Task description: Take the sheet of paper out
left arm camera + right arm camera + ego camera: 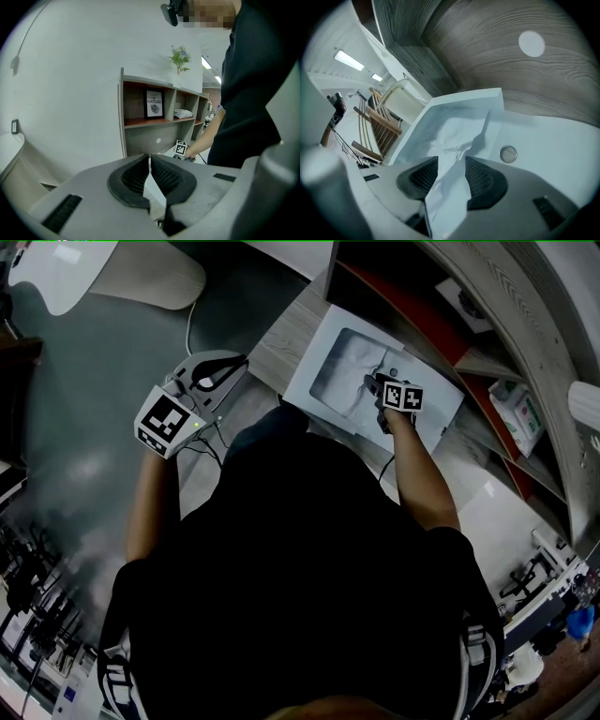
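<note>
A crumpled white sheet of paper (pixel 349 371) lies in a white basin (pixel 309 395) on the wooden counter. In the right gripper view a raised fold of the paper (pixel 452 136) runs up between the two dark pads (pixel 485 176), which stand wide apart. My right gripper (pixel 377 383) points down into the basin, open around that fold (pixel 451 164). My left gripper (pixel 240 361) hovers left of the counter, away from the basin. Its tips meet with nothing between them (pixel 150 158).
The basin has a round metal drain (pixel 508 153). A wood-grain wall (pixel 497 61) rises right behind it. Shelves (pixel 157 123) with a framed picture (pixel 154 103) stand beyond the counter, a small plant (pixel 179 58) on top. A pale chair (pixel 141 277) stands at the far left.
</note>
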`<state>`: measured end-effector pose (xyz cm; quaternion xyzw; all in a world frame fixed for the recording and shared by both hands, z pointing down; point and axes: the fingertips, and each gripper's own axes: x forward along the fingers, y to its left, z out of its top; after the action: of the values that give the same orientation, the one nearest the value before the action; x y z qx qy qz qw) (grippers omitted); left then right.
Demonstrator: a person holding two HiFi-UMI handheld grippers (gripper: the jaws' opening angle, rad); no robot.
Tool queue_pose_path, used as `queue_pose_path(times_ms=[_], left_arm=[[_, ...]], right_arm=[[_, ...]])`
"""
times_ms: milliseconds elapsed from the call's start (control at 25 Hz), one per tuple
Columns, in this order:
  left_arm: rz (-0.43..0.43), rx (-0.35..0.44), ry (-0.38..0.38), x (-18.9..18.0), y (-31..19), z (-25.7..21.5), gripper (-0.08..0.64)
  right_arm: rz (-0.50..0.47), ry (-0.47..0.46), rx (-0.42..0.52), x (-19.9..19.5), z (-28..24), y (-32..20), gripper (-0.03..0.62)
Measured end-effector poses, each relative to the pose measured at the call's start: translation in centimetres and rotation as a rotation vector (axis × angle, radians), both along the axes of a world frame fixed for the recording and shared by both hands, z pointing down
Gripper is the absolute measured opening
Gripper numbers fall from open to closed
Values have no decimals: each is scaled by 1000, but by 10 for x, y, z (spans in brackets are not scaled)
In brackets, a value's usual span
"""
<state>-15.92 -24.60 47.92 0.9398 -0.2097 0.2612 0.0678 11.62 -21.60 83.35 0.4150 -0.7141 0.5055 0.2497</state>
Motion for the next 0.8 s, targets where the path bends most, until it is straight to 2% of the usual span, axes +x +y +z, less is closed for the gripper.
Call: queue_pose_path(times_ms=[320,800], left_arm=[[-8,-1,-1,-4,-1,3,29],[-21,-4,0,-16,-3,5,29]], right_arm=[[1,-5,-19,-11,13,-4,190],[107,-45,-51,-13,19,-12,189]])
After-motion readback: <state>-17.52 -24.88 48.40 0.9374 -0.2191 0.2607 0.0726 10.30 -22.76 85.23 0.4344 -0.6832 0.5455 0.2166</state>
